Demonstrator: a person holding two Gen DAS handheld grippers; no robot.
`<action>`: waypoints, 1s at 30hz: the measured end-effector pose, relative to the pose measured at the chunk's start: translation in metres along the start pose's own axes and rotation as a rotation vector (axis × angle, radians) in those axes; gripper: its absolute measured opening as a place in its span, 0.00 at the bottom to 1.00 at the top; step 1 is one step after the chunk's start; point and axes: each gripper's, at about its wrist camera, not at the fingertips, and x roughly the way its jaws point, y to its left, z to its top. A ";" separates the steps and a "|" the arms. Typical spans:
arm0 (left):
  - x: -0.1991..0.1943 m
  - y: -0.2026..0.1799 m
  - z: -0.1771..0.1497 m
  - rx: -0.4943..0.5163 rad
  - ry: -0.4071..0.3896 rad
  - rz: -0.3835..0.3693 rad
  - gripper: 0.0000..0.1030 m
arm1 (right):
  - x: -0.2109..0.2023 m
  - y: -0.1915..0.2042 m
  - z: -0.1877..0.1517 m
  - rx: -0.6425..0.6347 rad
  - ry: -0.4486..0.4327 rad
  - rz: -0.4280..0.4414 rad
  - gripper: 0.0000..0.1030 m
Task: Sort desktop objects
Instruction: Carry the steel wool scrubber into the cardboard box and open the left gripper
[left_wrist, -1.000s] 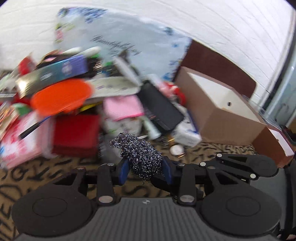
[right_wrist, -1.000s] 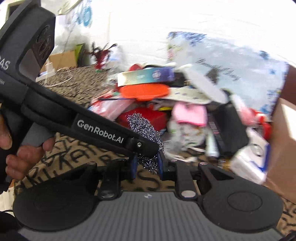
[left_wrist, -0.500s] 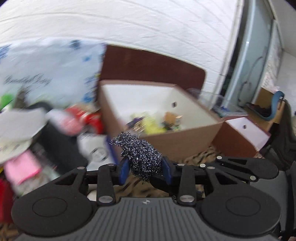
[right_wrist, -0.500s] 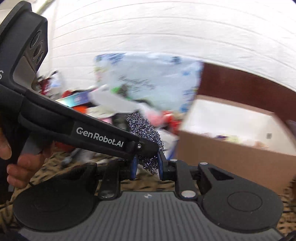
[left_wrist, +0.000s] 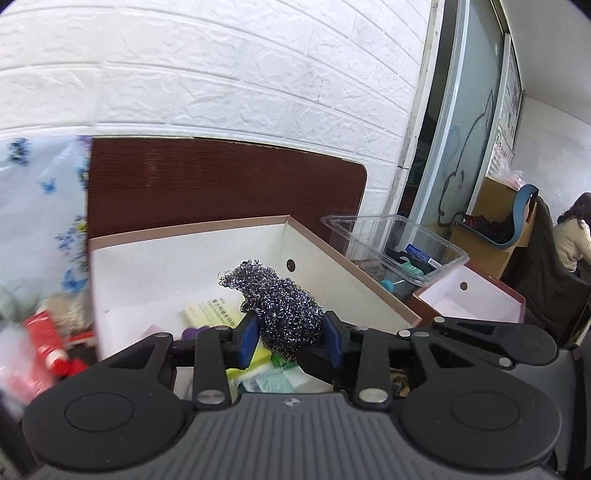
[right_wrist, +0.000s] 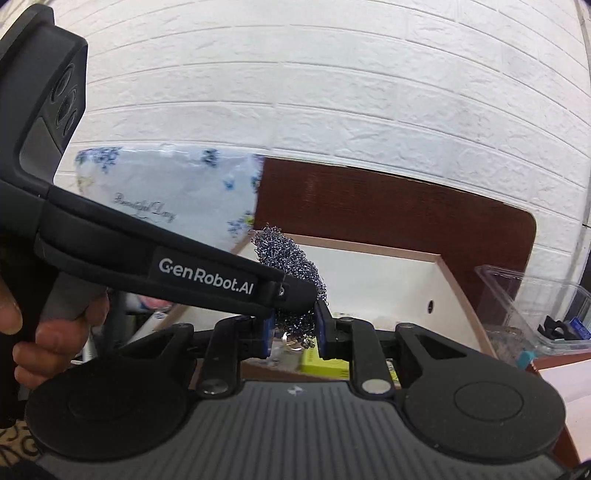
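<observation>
Nearest to the left camera, the left gripper (left_wrist: 290, 334) has its blue pads (left_wrist: 248, 336) pressed on both sides of the steel wire scourer (left_wrist: 280, 302), at its lower half, so these tongs are clamped on it. In the right wrist view the right gripper (right_wrist: 294, 330) has its pads close on each side of the lower fringe of the same scourer, but the body of the left gripper crosses in front, and I cannot tell if the right tongs really press it or only stand around it. The scourer hangs in the air above the near part of the open cardboard box (left_wrist: 155, 266), not touching anything inside. I judge it very light, springy and easy to squash. The curled wire is rough, so it should not slip, but loose loops may catch on the pads when it is let go. A hold across the thick middle, as now, seems best. Below it in the box lie a yellow-green packet (left_wrist: 214, 314) and some pale flat things. The box has smooth white inner walls, a pinkish rim and a round hole in its right wall. Just beyond the right far corner stands a clear plastic tub (left_wrist: 417, 236), rigid and glossy. Behind the box rises a dark brown board (left_wrist: 221, 184) with a rounded corner, then the white brick wall (left_wrist: 221, 74).
</observation>
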 end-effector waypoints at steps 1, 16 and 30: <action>0.008 0.001 0.000 0.002 0.005 0.002 0.38 | 0.006 -0.005 -0.001 0.005 0.007 -0.003 0.20; 0.026 0.040 -0.002 -0.177 0.012 0.052 0.90 | 0.033 -0.016 -0.023 -0.002 0.073 -0.049 0.81; -0.019 -0.001 -0.019 -0.081 -0.019 0.205 1.00 | -0.024 -0.014 -0.028 0.112 0.074 -0.161 0.93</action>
